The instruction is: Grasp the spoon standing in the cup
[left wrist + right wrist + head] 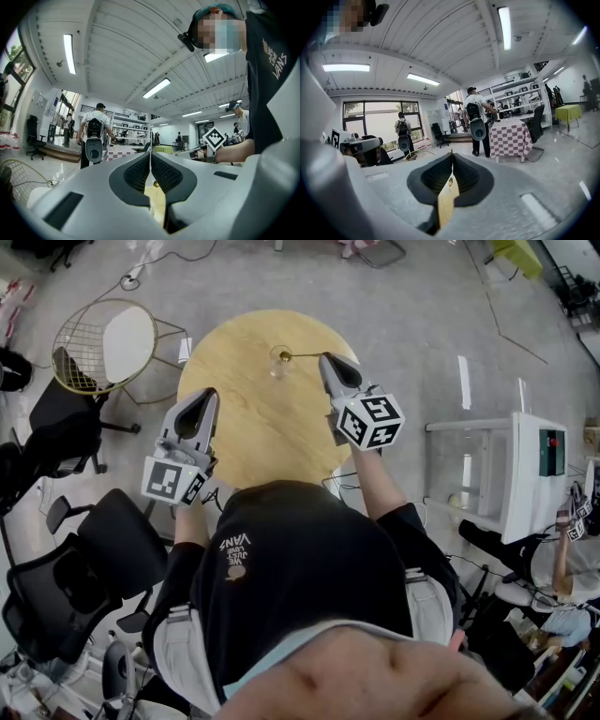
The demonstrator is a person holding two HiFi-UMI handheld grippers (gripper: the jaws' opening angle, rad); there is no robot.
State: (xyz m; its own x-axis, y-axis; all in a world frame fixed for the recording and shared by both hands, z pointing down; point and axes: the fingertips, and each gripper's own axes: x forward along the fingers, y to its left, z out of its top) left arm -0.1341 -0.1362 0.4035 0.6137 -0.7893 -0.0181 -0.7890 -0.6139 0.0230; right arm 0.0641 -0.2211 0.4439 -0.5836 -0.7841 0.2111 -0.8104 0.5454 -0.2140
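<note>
Black cloth of the person's shirt (281, 577) fills the lower part of the head view. Both forearms reach forward from it over a round wooden table (253, 432).

The left gripper (210, 393) is over the left part of the table top, and its marker cube (175, 481) is near the table edge. In the left gripper view its jaws are closed, tips pressed together, with nothing between them. Through the slot under the tips a bit of the yellow table and a small gold thing are visible.

The right gripper (324, 358) is further forward, on the right side of the table. In its own view the jaws also meet at the tips and hold nothing.

A small glass cup (278, 364) stands on the far part of the table, between the two gripper tips but nearer to the right one. The spoon (302, 355) is in the cup and leans to the right. Its thin gold handle ends just beside the right gripper's tip; I cannot tell if they touch.

Beyond the table, on the grey floor at the left, stands a gold wire chair (84, 362).
</note>
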